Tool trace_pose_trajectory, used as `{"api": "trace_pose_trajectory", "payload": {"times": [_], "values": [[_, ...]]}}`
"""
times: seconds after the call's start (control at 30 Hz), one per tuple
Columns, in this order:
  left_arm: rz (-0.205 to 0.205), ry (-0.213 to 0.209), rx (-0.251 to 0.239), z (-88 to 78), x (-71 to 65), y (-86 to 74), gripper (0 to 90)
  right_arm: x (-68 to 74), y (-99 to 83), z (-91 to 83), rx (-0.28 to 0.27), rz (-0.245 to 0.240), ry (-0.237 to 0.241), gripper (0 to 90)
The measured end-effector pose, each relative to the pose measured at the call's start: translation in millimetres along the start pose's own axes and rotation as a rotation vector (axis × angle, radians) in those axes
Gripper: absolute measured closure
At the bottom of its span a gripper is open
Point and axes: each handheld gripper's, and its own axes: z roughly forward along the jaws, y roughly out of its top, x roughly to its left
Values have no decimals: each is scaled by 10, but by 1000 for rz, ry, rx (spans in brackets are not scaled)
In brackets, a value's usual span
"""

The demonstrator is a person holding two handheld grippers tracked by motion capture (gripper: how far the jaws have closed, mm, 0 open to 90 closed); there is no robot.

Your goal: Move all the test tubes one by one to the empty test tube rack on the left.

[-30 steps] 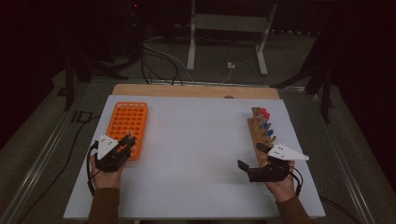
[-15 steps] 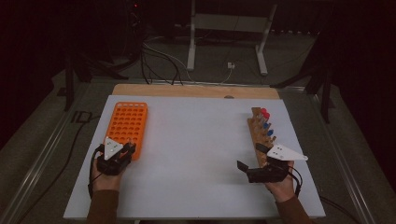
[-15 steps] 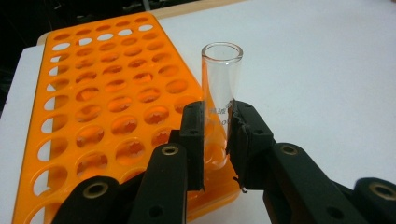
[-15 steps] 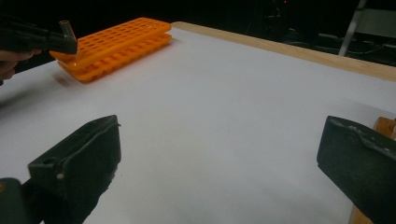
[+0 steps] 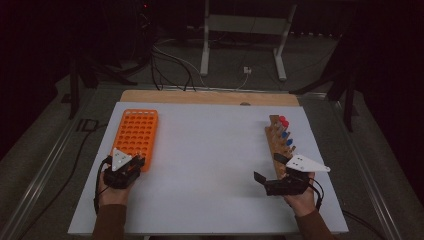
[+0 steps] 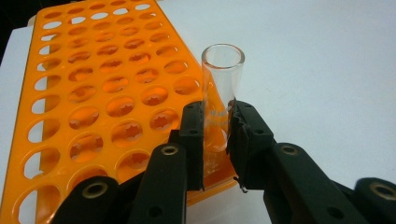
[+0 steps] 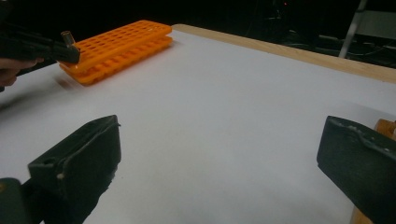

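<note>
One clear glass tube (image 6: 222, 88) stood clamped between the fingers (image 6: 194, 140) of the left gripper (image 5: 131, 164), its open mouth up and its long axis upright, leaning only slightly. It was at the near right corner of the orange rack (image 6: 107, 98), its lower end down at the rack's corner hole; whether it sat in the hole could not be told. The rack's other holes looked empty. The rack lay flat on the left of the white worktop (image 5: 210, 160), long side running away from the person.

The right gripper (image 5: 270, 177) rested near the front right of the worktop, its fingers (image 7: 81, 158) wide apart with nothing between them, pointing across the sheet toward the rack. Just beside it stood a wooden rack (image 5: 278, 142) carrying tubes with red and blue caps.

A wooden strip edged the worktop's far side. Beyond it the room was dark, with a grey floor, trailing cables and the white legs of a stand (image 5: 206, 45).
</note>
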Motion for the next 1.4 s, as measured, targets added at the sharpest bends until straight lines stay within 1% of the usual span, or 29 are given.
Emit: {"api": "trace_pose_trajectory", "payload": {"times": [0.07,0.13,0.17,0.4,0.43,0.47,0.5,0.53,0.6,0.63,0.67,0.7,0.77,0.8,0.83,0.87,0.9,0.93,0.97,1.0,1.03,1.07,1.1,1.17,1.2,1.23,1.33,1.37,1.4], "values": [[-7,-3,-6,1,-6,-2,650,4,8,-8,-2,0,0,0],[-8,-14,-21,-13,-14,5,584,7,19,-17,-6,-2,0,0],[-18,-17,-35,-25,-19,12,548,8,25,-21,-8,-2,0,0],[-120,-41,-166,-154,7,67,265,-34,74,-44,-14,-5,-9,0],[-133,-51,-183,-174,13,75,235,-46,91,-53,-15,-3,-12,0],[-144,-56,-201,-196,12,85,155,-77,129,-82,-21,-9,-29,1],[-151,-55,-219,-217,7,97,127,-96,150,-98,-22,-14,-41,1],[-152,-52,-234,-236,-2,110,127,-96,150,-98,-22,-14,-41,1],[-147,-42,-246,-265,-23,140,15,-164,204,-158,-29,-14,-69,1],[-145,-39,-255,-278,-36,151,15,-164,204,-158,-29,-14,-69,1],[-143,-29,-266,-292,-49,162,9,-219,224,-197,-29,-1,-90,1],[-141,-33,-277,-305,-57,172,9,-219,224,-197,-29,-1,-90,1],[-142,-39,-290,-325,-70,192,10,-280,230,-230,-22,-4,-120,7],[-144,-47,-300,-333,-78,198,10,-328,223,-249,1,-15,-163,11],[-142,-48,-303,-339,-85,205,10,-354,215,-253,12,-18,-180,11],[-135,-51,-303,-342,-96,212,10,-383,204,-253,28,-16,-194,23],[-127,-61,-300,-341,-109,219,10,-383,204,-253,28,-16,-194,23],[-117,-62,-297,-339,-126,226,12,-446,167,-245,50,-3,-216,36],[-107,-61,-297,-339,-143,229,12,-446,167,-245,50,-3,-216,36],[-103,-66,-298,-338,-158,234,11,-509,123,-227,81,23,-241,70],[-95,-68,-296,-339,-171,240,11,-537,101,-215,98,34,-255,98],[-90,-64,-298,-340,-188,245,11,-537,101,-215,98,34,-255,98],[-84,-65,-299,-343,-201,248,12,-585,59,-200,120,49,-272,204],[-82,-67,-303,-348,-226,251,11,-615,25,-180,154,42,-275,370],[-82,-67,-303,-348,-226,251,12,-615,25,-180,154,42,-275,370],[-79,-66,-302,-349,-229,252,12,-630,-2,-156,171,36,-292,491],[-84,-68,-303,-345,-240,250,12,-633,-16,-112,193,17,-332,628],[-82,-71,-303,-340,-245,250,12,-640,-17,-100,189,19,-333,654],[-79,-69,-300,-335,-252,250,12,-640,-17,-100,189,19,-333,654]]}}
